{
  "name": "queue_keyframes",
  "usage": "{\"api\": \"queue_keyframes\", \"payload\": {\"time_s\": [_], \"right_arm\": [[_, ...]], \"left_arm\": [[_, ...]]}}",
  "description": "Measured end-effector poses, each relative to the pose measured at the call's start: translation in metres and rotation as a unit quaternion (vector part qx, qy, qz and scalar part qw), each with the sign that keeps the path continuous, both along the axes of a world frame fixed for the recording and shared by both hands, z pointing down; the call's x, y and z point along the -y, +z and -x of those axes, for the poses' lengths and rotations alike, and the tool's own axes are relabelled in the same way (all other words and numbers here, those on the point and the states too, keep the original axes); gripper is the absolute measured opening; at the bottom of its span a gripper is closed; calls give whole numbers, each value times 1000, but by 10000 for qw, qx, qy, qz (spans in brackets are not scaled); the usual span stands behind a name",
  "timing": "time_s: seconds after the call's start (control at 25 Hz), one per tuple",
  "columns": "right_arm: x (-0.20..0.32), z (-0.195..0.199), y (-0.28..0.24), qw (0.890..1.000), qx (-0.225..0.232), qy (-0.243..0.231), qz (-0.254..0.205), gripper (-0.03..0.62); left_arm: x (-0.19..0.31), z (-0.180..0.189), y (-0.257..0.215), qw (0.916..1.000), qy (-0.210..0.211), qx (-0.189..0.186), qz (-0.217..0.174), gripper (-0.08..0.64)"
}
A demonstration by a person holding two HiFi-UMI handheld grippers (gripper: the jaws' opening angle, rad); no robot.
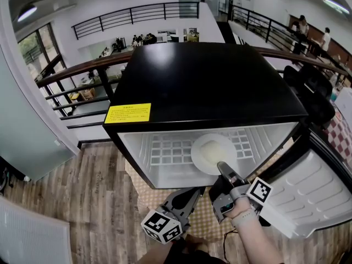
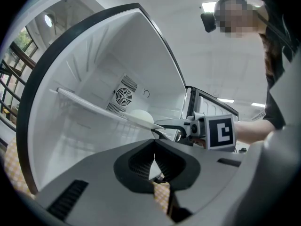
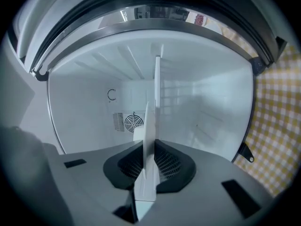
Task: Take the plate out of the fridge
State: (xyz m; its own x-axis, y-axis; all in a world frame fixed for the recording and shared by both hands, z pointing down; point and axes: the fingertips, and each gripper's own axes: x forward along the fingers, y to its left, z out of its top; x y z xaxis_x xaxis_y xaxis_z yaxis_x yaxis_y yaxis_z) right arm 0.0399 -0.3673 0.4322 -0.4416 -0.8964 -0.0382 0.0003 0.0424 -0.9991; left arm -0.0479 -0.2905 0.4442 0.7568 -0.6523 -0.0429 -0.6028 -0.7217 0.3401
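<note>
Head cam looked steeply down from above and in front of the fridge (image 1: 209,81), taking in its black top panel and the open cavity beneath. Left gripper cam sat low, just outside the opening, tilted up and into the cavity w/ the right gripper (image 2: 159,127) close ahead and the back wall farther off. Right gripper cam was right at the opening, nearest of the three, rolled sideways so the shelf (image 3: 156,93) ran vertical. Both gripper views shared the rear fan vent (image 2: 123,96); all three shared the plate (image 1: 213,153).
</note>
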Motion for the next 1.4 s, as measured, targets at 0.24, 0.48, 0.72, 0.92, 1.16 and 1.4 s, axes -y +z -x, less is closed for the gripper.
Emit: {"api": "queue_keyframes", "payload": {"time_s": [0.24,0.48,0.72,0.92,1.16,1.4], "right_arm": [[-4,-1,-1,9999,-111,-15,-106,58],[-24,0,-5,9997,-39,-174,-173,58],[-52,-7,-9,9992,-7,-329,-224,58],[-81,-15,-6,9985,-7,-496,-245,58],[-117,-23,6,9973,-29,-707,-196,58],[-148,-26,26,9964,32,-847,-89,58]], "left_arm": [[-1,7,-1,9999,-124,13,-23,9],[-11,11,-4,9996,-285,48,-75,9],[-30,10,-8,9987,-498,70,-113,9],[-51,8,-9,9972,-731,66,-173,9],[-84,3,-4,9953,-949,102,-154,9],[-111,2,7,9937,-1110,126,-115,9]]}}
